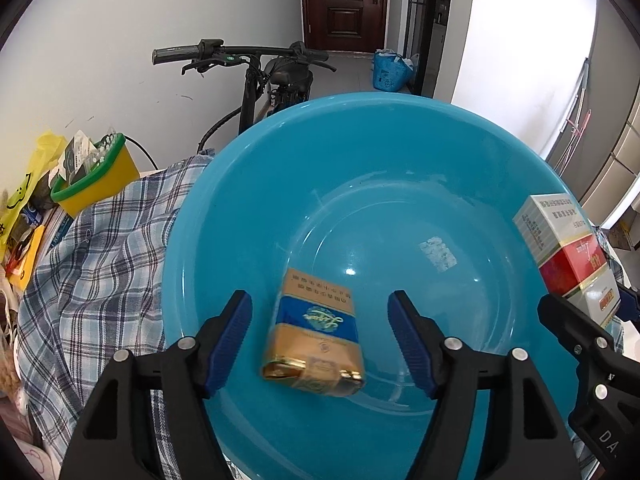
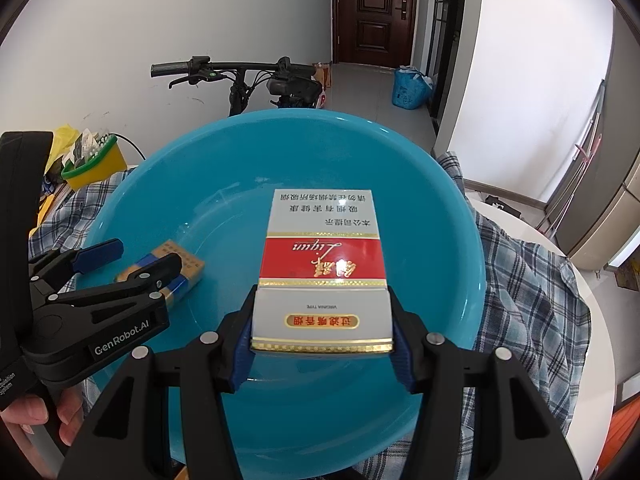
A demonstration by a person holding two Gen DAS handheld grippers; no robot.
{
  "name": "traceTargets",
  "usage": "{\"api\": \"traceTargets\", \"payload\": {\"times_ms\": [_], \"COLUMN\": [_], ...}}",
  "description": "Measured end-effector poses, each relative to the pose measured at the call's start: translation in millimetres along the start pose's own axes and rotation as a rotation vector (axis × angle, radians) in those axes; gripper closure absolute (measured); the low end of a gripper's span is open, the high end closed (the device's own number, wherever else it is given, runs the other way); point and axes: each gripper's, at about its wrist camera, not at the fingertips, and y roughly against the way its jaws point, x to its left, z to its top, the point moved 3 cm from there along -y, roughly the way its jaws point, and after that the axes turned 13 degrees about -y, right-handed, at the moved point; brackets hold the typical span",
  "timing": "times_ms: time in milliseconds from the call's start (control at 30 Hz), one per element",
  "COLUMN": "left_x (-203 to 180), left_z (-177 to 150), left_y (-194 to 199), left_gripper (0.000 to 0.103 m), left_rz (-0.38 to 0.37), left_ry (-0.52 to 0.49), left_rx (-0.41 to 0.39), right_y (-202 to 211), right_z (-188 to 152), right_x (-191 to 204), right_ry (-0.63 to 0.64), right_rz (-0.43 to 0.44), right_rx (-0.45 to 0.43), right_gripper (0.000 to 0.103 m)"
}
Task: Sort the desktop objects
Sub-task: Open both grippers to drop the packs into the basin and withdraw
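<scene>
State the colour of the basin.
The basin is turquoise blue, clearest in the left wrist view.

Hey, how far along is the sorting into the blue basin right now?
Done: the gold and blue pack lies in the blue basin, between the open jaws of the left gripper, which do not touch it. In hand: the right gripper is shut on the red and white pack over the basin. Left: dropping that pack in.
</scene>
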Motion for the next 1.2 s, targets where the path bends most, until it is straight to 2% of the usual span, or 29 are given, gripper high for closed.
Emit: {"api": "traceTargets", "payload": {"times_ms": [233, 400, 533, 767, 900, 967, 1000, 1033, 1067, 1133, 1167, 1200], "left_x": [2, 2, 3, 7, 6, 5, 5, 4, 4, 5, 6, 8], "left_z": [2, 3, 4, 9, 13, 15, 15, 16, 16, 16, 16, 15], "left_y": [9, 12, 16, 33, 53, 66, 73, 81, 88, 104, 112, 119], "left_gripper": [0.027, 0.023, 0.022, 0.022, 0.020, 0.016, 0.016, 0.016, 0.016, 0.015, 0.010, 0.000], "left_rz": [-0.009, 0.016, -0.014, 0.002, 0.028, 0.065, 0.085, 0.104, 0.117, 0.115, 0.104, 0.093], "left_ry": [0.005, -0.002, 0.014, 0.029, 0.019, 0.005, -0.002, -0.008, -0.011, -0.002, 0.009, 0.025], "left_rx": [-0.024, -0.037, -0.048, -0.129, -0.218, -0.274, -0.308, -0.341, -0.371, -0.438, -0.472, -0.504], "right_y": [-1, 3, 4, 10, 28, 44, 52, 62, 71, 87, 94, 101], "right_z": [1, 4, 6, 11, 17, 20, 22, 23, 24, 25, 26, 26], "right_x": [-4, -4, -4, -10, -14, -16, -17, -17, -18, -19, -19, -19], "right_ry": [-0.007, -0.012, -0.005, -0.026, -0.048, -0.058, -0.060, -0.058, -0.056, -0.043, -0.035, -0.027], "right_rz": [-0.003, -0.014, -0.024, -0.025, -0.005, 0.004, 0.010, 0.016, 0.012, -0.010, -0.026, -0.038], "right_rx": [-0.002, -0.024, -0.039, -0.071, -0.163, -0.246, -0.294, -0.353, -0.404, -0.487, -0.522, -0.554], "right_gripper": [0.049, 0.048, 0.037, 0.036, 0.033, 0.017, 0.013, 0.004, 0.000, 0.000, 0.000, 0.000]}}
